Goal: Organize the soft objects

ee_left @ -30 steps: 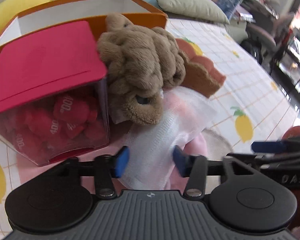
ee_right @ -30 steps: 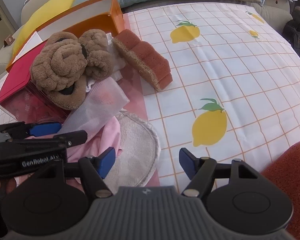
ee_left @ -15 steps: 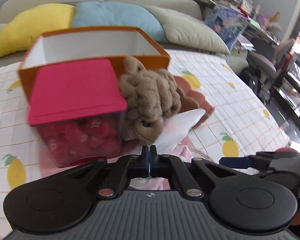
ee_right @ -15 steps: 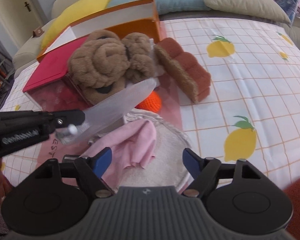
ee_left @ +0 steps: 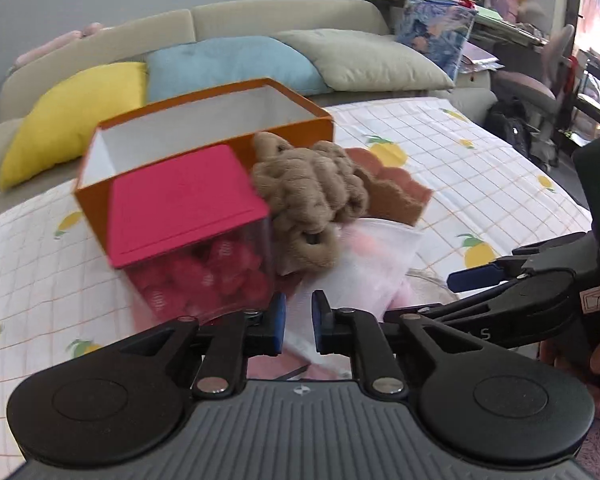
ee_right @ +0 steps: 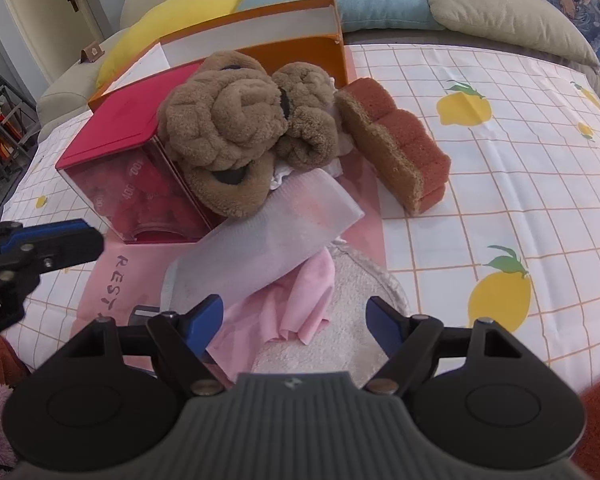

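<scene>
Right wrist view: translucent white mesh pouch point(ee_right: 268, 236) lying slack across the pile, one end under the brown plush toy point(ee_right: 236, 132), the other draped over a crumpled pink cloth point(ee_right: 292, 304) and a round cream terry pad point(ee_right: 340, 320). Right gripper point(ee_right: 294, 316) spread wide above cloth and pad, gripping nothing. Left gripper point(ee_right: 40, 240) just beside the pouch at the left edge, apart from it.

Left wrist view: left gripper point(ee_left: 298, 320) parted by a narrow gap, blue pads point(ee_left: 278, 320) clear of the mesh pouch point(ee_left: 364, 268) ahead, so released. Right gripper point(ee_left: 476, 276) reaching in from the right.

Plush toy point(ee_left: 312, 192) leaning on a clear box with a crimson lid point(ee_left: 180, 200), packed with red pieces. Behind, an open orange cardboard box point(ee_left: 204, 128), white inside. Rust-and-tan scalloped sponge point(ee_right: 400, 148) tilted on its edge just right of the plush. All on a lemon-print checked cloth point(ee_right: 520, 184) over a bed; yellow pillow point(ee_left: 76, 108), blue pillow point(ee_left: 228, 60) and grey-green pillow point(ee_left: 364, 60) along its far edge.
</scene>
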`<state>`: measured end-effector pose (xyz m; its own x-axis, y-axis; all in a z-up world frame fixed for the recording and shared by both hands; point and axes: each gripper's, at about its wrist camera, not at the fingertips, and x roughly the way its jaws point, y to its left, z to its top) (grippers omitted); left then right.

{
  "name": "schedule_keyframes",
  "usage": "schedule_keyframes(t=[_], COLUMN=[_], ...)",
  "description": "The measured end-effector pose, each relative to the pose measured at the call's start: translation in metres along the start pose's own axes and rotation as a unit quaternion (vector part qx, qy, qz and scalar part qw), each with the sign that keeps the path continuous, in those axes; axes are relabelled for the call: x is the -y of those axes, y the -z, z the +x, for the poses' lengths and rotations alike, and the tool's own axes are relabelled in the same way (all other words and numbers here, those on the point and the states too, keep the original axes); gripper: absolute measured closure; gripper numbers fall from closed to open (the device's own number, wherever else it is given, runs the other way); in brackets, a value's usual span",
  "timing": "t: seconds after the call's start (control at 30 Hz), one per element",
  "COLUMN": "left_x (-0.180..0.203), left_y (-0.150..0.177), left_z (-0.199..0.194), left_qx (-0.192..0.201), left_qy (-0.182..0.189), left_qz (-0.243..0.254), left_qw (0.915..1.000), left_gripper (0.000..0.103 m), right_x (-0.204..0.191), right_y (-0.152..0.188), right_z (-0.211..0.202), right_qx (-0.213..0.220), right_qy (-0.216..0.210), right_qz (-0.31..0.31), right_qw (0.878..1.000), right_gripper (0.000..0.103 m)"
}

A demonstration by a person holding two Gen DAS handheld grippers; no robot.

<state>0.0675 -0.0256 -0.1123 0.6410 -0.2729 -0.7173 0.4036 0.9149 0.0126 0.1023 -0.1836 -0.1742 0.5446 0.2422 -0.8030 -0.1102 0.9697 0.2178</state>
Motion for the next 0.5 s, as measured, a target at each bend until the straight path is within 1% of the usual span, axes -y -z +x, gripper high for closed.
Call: schedule_keyframes(t=[0.03,0.07,0.1,0.13,0.17,0.23,0.27,0.3,0.33,0.4,0.43,0.47,0.5], left_x=[0.0,-0.001,0.0,0.004,0.009,0.02,0.024,0.028,0.033,0.041,0.045,0.048,0.048], left_y=[-0.002,-0.003,-0.003,-0.003,-0.002,0.0,0.001,0.005,0.007,0.011,0.012,0.014,0.014], left_z=[0.005,0.009,0.014,0.019,0.025,0.034,0.038,0.039,0.042,0.047,0.049,0.053,0.058], left_qx=[-0.006,-0.01,-0.012,-0.018,-0.026,-0.037,-0.038,-0.029,-0.019,-0.016,-0.011,-0.012,-0.021], left_qy=[0.011,0.027,0.046,0.058,0.058,0.038,0.027,0.023,0.021,0.019,0.011,0.004,0.001], left_qz=[-0.006,-0.01,-0.008,0.011,0.038,0.075,0.086,0.098,0.114,0.139,0.15,0.158,0.16], left_qw=[0.9999,0.9995,0.9989,0.9981,0.9973,0.9958,0.9952,0.9945,0.9931,0.99,0.9886,0.9873,0.9868], left_gripper=[0.084,0.079,0.071,0.069,0.069,0.054,0.035,0.031,0.031,0.031,0.03,0.028,0.028], right_x=[0.001,0.004,0.007,0.01,0.015,0.026,0.03,0.034,0.036,0.04,0.04,0.038,0.038], right_y=[0.0,-0.001,-0.003,-0.003,-0.004,-0.005,-0.005,-0.006,-0.006,-0.006,-0.006,-0.006,-0.006], right_z=[0.0,0.0,0.001,0.001,0.0,-0.002,-0.002,-0.002,-0.001,0.002,0.003,0.003,0.003], right_qx=[0.001,0.0,0.001,0.002,0.005,0.01,0.01,0.008,0.005,-0.002,-0.003,-0.004,-0.004], right_qy=[0.004,0.011,0.025,0.035,0.041,0.041,0.043,0.047,0.048,0.045,0.045,0.045,0.043], right_qz=[0.003,0.007,0.012,0.017,0.029,0.057,0.066,0.074,0.079,0.087,0.087,0.085,0.084], right_qw=[1.0,1.0,1.0,0.999,0.999,0.998,0.997,0.996,0.996,0.995,0.995,0.995,0.996], right_gripper=[0.026,0.026,0.026,0.026,0.026,0.026,0.026,0.026,0.026,0.026,0.026,0.026,0.026])
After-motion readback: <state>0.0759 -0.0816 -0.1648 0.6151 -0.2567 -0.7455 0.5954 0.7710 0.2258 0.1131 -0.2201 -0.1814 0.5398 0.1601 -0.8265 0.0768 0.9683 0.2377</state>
